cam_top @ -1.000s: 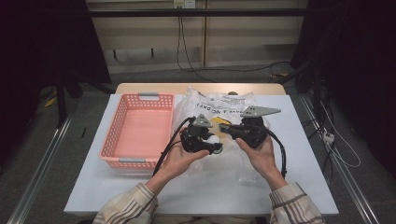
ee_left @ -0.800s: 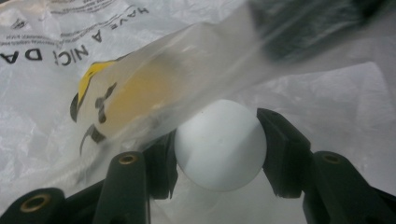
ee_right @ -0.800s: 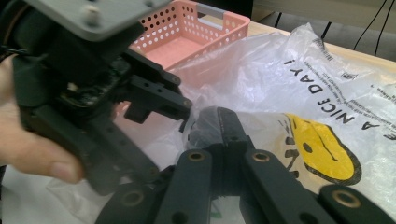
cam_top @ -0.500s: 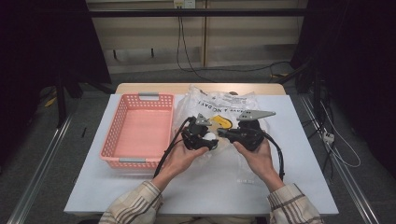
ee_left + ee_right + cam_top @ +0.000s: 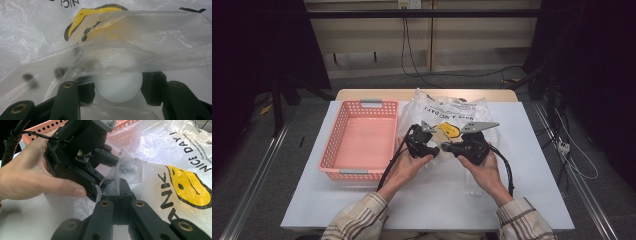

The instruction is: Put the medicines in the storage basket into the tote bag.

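Where the clear, crinkled plastic bag (image 5: 452, 112) with its yellow smiley lies beside the pink basket (image 5: 362, 140), long axis running away from you, your left gripper (image 5: 117, 86) straddles a white ball (image 5: 118, 86) through film; your right gripper (image 5: 119, 187) pinches the bag's edge.

Sleeves (image 5: 362, 216): beige plaid with darker stripes, on both forearms. Left gripper (image 5: 432, 148) and right gripper (image 5: 444, 147): black bodies, grey three-cornered plate (image 5: 479, 125) on top, thick black cable (image 5: 508, 172) trailing. Jaw links carry brass-coloured pivot screws (image 5: 105, 203).
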Demonstrator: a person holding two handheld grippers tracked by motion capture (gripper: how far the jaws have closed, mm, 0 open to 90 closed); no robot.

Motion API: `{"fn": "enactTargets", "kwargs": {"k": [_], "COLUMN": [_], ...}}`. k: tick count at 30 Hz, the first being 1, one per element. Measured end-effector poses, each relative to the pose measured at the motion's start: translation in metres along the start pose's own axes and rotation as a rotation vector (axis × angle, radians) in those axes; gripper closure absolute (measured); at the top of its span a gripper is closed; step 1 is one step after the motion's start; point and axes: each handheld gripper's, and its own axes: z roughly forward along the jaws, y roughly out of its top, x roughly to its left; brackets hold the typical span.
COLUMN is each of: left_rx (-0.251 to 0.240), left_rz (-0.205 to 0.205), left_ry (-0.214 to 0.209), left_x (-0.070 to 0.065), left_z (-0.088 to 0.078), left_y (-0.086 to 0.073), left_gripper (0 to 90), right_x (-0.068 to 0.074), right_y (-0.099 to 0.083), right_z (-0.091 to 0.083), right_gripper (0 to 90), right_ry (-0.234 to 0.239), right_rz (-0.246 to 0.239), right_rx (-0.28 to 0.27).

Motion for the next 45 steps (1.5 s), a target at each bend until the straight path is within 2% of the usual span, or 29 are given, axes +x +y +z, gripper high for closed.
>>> {"fn": "enactTargets", "kwargs": {"k": [3,7,9,11,13,17,21,25,29,33,36,41,43,45], "left_rx": [-0.001,-0.009,0.002,0.007,0.004,0.014,-0.034,-0.046,-0.059,-0.046,-0.047,-0.092,-0.114,-0.125], "left_rz": [0.017,0.005,0.02,0.019,0.006,0.01,-0.028,-0.039,0.001,0.02,0.068,0.104,0.109,0.13], "left_ry": [0.041,0.033,0.031,0.025,0.003,-0.037,-0.09,-0.128,-0.108,-0.125,-0.116,-0.118,-0.142,-0.135], "left_x": [-0.001,0.002,0.001,0.002,0.003,0.0,0.001,-0.003,-0.012,-0.014,-0.02,-0.025,-0.028,-0.031], "left_z": [0.001,0.005,0.007,0.007,0.006,0.002,-0.01,-0.027,-0.04,-0.048,-0.057,-0.078,-0.087,-0.095], "left_y": [0.001,0.001,0.0,0.0,-0.001,-0.001,-0.006,-0.005,0.002,0.0,-0.004,-0.013,-0.016,-0.02], "left_gripper": [50.9,50.6,50.3,50.0,48.4,35.8,29.4,22.6,20.5,19.1,18.7,18.7,18.7,18.8], "right_x": [-0.001,-0.002,-0.003,-0.004,-0.005,-0.006,-0.008,-0.009,-0.01,-0.011,-0.011,-0.011,-0.011,-0.011], "right_y": [-0.001,-0.002,-0.003,-0.003,-0.004,-0.004,-0.004,-0.005,-0.006,-0.006,-0.007,-0.009,-0.009,-0.01], "right_z": [0.001,0.003,0.004,0.004,0.004,0.005,0.003,0.004,0.005,0.004,0.004,0.006,0.006,0.005], "right_gripper": [90.0,90.0,90.0,90.0,90.0,90.0,90.0,90.0,90.0,90.0,90.0,90.0,90.0,90.0], "right_ry": [0.002,-0.002,-0.004,-0.006,-0.008,-0.011,-0.014,-0.019,-0.024,-0.028,-0.029,-0.027,-0.026,-0.022], "right_rz": [0.004,0.01,0.012,0.014,0.019,0.023,0.028,0.03,0.035,0.036,0.034,0.027,0.031,0.03], "right_rx": [-0.002,0.008,0.009,0.01,0.01,0.01,0.003,0.008,0.014,0.01,0.013,0.027,0.026,0.028]}}
